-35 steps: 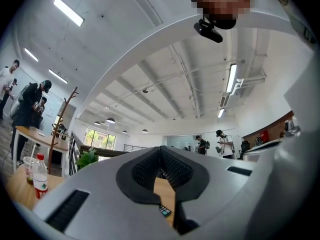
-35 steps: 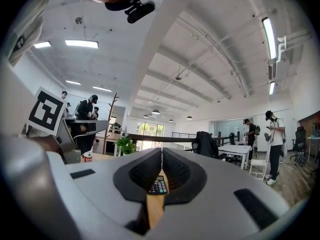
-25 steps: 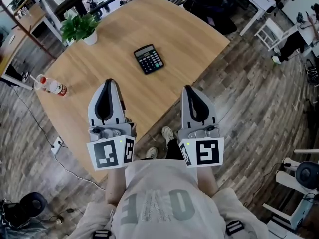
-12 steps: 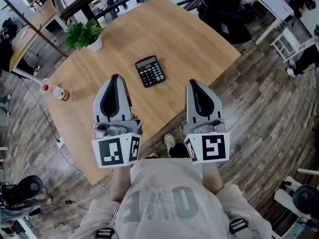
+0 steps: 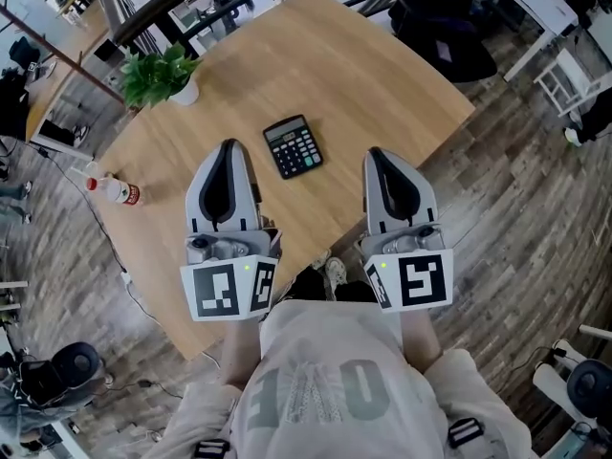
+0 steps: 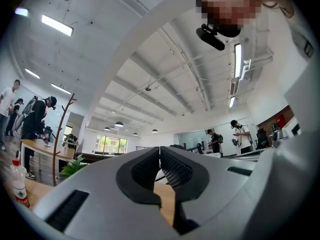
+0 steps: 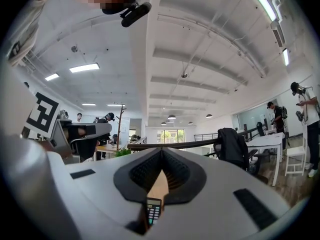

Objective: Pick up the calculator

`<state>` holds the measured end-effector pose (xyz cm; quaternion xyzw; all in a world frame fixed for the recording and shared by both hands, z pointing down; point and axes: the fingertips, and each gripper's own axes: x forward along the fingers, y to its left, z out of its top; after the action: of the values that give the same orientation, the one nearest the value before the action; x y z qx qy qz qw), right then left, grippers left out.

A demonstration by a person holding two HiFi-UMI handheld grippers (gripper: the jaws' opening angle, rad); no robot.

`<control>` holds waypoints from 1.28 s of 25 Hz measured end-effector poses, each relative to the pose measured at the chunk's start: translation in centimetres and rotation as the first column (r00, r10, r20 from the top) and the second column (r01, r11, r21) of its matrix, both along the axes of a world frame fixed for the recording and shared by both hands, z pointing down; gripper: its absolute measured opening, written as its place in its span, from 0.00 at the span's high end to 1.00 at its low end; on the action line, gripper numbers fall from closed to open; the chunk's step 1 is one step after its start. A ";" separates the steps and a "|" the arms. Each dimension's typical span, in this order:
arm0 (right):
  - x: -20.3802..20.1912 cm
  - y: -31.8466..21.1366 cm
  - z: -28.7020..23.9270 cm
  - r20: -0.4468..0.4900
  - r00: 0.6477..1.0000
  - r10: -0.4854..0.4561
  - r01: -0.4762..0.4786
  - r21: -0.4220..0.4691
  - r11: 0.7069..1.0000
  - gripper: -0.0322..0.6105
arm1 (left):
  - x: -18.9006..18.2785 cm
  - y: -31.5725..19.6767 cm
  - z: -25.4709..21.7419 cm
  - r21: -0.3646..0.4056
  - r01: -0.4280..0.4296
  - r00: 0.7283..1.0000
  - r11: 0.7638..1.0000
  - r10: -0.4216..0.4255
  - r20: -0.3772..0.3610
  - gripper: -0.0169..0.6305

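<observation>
A black calculator with a grey display lies flat on the wooden table, near its middle. My left gripper hovers over the table just left of and nearer than the calculator, jaws shut and empty. My right gripper hangs by the table's near right edge, right of the calculator, also shut with nothing held. In the right gripper view the calculator shows through the gap below the closed tips. The left gripper view shows closed pads with bare wood beyond.
A potted green plant stands at the table's far left corner. A small bottle with a red cap lies at the left edge. A dark office chair sits beyond the far right side. Cables run over the wood floor.
Both grippers have advanced toward the table, and the calculator now sits closer to them in the head view. Their jaws stayed closed.
</observation>
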<state>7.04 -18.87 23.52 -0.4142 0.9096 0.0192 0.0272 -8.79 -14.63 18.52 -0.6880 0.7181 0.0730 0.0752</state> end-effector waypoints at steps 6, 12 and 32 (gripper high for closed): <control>-1.8 -0.8 0.7 0.000 1.000 0.006 -0.006 -0.035 0.999 0.92 | -3.7 -1.8 0.3 -0.011 0.014 0.999 1.000 -0.014 -0.029 0.95; -3.5 -2.1 2.4 -0.014 1.000 0.000 -0.002 -0.090 0.996 0.92 | -5.5 -4.1 2.6 -0.113 -0.046 0.997 0.993 0.039 -0.068 0.94; -4.6 -4.7 14.6 -0.094 0.993 -0.065 0.027 -0.360 0.932 0.92 | -4.2 -19.7 25.0 -0.742 -0.619 0.659 0.257 0.684 -0.313 0.52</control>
<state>2.43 -23.55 38.12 -0.3893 0.9074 -0.1260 -0.0957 -13.01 -34.31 43.52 -0.8767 0.3160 -0.2589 -0.2541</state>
